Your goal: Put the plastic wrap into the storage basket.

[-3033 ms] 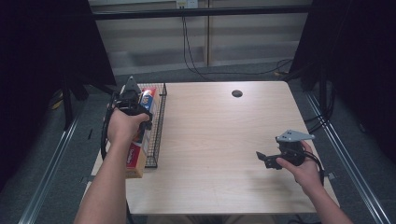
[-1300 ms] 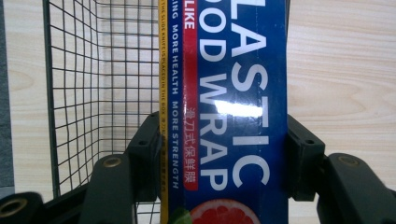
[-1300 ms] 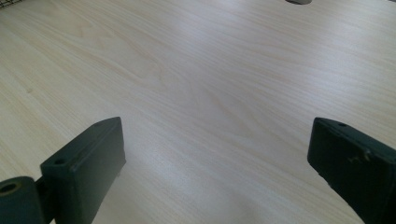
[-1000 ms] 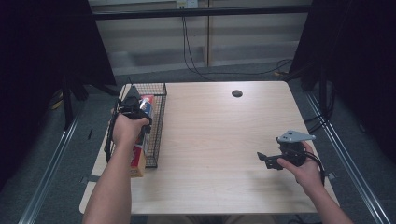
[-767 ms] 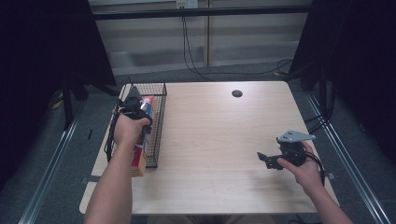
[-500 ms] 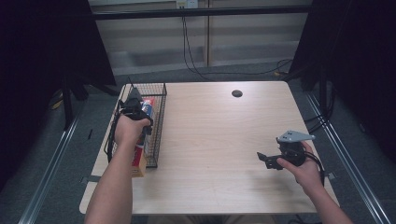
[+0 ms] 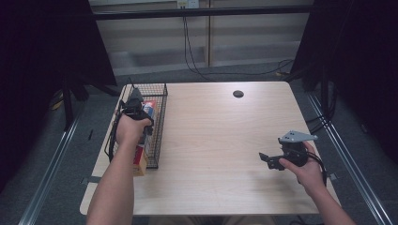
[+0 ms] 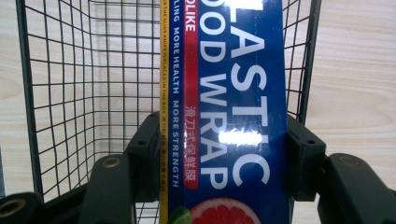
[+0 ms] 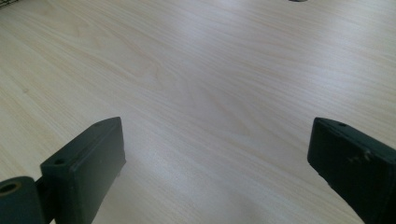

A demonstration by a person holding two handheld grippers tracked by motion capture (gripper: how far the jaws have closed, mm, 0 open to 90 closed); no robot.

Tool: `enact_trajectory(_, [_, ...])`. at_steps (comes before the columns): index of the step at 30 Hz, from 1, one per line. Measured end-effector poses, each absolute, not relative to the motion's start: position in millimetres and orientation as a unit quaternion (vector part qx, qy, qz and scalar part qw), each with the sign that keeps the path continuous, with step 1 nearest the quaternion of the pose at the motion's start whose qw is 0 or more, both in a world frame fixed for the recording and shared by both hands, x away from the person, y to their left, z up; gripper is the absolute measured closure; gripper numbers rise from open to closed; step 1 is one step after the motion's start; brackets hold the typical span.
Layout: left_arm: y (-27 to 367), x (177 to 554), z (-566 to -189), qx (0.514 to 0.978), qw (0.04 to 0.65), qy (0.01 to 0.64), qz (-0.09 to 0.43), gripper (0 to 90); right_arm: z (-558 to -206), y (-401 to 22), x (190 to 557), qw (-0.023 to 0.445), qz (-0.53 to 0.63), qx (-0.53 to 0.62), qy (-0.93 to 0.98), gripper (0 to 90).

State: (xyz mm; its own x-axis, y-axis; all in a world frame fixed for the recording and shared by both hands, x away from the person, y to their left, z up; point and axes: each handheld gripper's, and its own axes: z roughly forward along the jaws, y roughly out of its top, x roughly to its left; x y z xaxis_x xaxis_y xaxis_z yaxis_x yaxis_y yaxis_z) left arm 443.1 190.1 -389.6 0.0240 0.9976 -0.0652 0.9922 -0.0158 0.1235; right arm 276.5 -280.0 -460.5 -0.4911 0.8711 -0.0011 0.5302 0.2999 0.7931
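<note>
We read "PLASTIC FOOD WRAP" and "MORE HEALTH MORE STRENGTH" on the blue box [image 8: 233,107], which stands inside the wire basket [image 7: 157,124] at the tabletop's [image 7: 225,140] left edge. Since three seconds ago, basket and left hand have shifted slightly. Our left gripper [image 8: 224,158] clamps the box; our right gripper [image 9: 219,163] hovers wide, empty.

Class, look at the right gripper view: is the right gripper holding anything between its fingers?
No. The right gripper is open, its fingers spread wide with nothing but bare wooden table between them.
</note>
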Motion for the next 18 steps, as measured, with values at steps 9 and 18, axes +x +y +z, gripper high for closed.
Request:
enact_trajectory(9, [192.7,444.2,-391.0,0.709,0.070,0.702,0.014,42.5,-461.2,-279.3,276.7,0.222,0.381,0.451,0.776,4.0])
enact_trajectory(18, [194.4,443.4,-392.7,0.703,0.073,0.707,0.014,42.2,-462.1,-279.0,276.3,0.222,0.379,0.451,0.777,4.1])
